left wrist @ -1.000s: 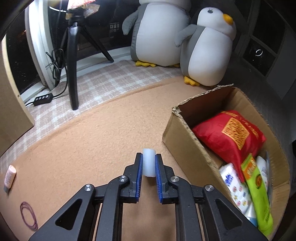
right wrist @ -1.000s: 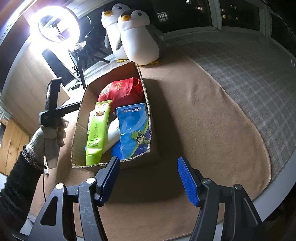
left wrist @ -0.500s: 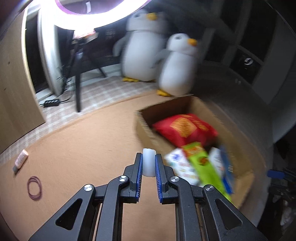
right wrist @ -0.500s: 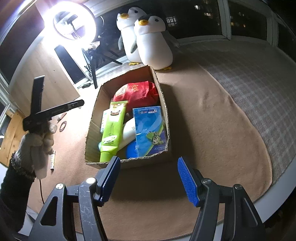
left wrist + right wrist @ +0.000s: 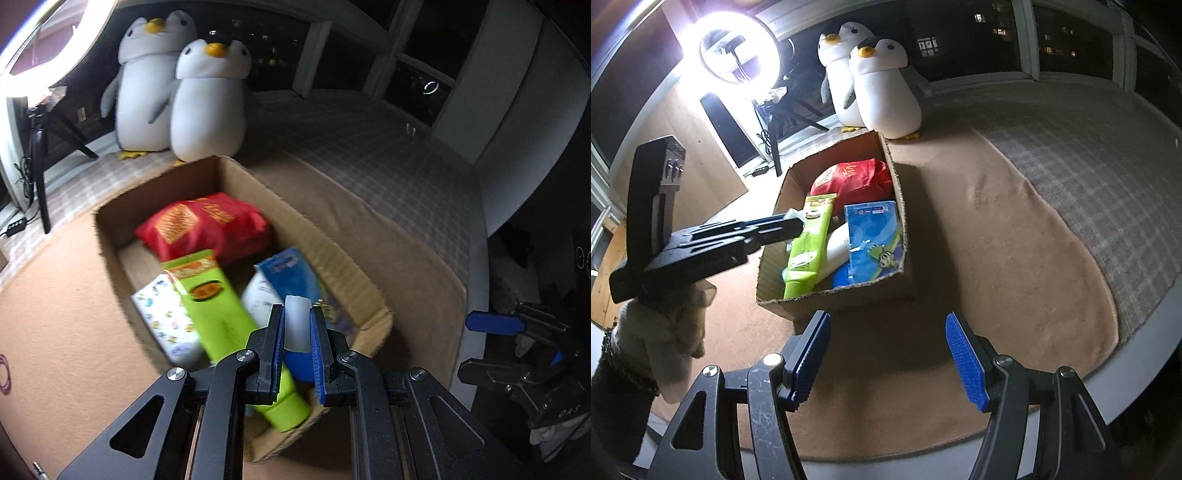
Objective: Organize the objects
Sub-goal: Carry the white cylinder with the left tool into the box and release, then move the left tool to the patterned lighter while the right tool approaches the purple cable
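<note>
the left gripper (image 5: 297,334) is closed on a small white cylinder (image 5: 297,325), which is held above the near end of the cardboard box (image 5: 325,254), over the items inside and not yet released. seen from the right wrist view, the left gripper (image 5: 796,224) is shown reaching in over the box's left wall, a glimpse of white at its tip. the box (image 5: 900,206) is already well filled: a red bag (image 5: 201,225) at the far end, a green tube (image 5: 221,314) lying lengthwise, a patterned white pack (image 5: 164,317) beside it, a blue packet (image 5: 291,271), and a white bottle (image 5: 260,299) with a blue cap, partly hidden. the right gripper (image 5: 886,356) is held with jaws apart and nothing between them, hovering over the brown mat (image 5: 997,258) just in front of the box. most of the sorting is judged done; the cylinder's drop into the box is left. on the mat's left edge a purple band (image 5: 3,371) is seen outside the box, and whether it belongs to the task cannot be told. two penguin plushes (image 5: 184,92) stand behind the box, apparently not part of it.
</note>
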Action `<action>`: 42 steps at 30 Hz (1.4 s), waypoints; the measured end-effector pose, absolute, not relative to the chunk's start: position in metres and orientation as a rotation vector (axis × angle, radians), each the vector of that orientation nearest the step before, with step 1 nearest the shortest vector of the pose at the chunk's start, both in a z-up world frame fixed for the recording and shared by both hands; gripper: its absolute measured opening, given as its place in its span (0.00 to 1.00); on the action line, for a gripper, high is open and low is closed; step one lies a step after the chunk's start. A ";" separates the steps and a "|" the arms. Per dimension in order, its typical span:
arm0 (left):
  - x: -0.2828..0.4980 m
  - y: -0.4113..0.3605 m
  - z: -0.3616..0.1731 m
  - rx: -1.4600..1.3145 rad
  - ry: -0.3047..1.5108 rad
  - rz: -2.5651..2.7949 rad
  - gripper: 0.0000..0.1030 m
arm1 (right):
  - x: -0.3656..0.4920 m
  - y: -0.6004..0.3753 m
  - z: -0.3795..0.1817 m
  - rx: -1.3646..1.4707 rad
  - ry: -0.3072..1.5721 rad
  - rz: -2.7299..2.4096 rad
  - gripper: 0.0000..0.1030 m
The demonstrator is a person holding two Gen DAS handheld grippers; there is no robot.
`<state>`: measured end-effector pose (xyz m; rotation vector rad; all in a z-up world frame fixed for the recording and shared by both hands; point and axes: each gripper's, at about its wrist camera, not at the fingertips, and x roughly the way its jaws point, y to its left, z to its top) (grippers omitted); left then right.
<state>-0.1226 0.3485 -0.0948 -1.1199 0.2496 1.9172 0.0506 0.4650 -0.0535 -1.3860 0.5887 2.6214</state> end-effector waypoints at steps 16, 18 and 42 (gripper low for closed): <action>-0.125 0.323 -0.083 -1.095 0.181 2.012 0.74 | 0.060 0.459 -0.057 -1.408 0.599 2.623 0.59; -0.126 0.314 -0.081 -1.094 0.175 2.032 0.74 | 0.058 0.455 -0.057 -1.414 0.592 2.633 0.59; -0.113 0.072 -0.082 -1.268 -0.080 2.410 0.74 | -0.013 0.341 -0.053 -1.552 0.467 2.833 0.59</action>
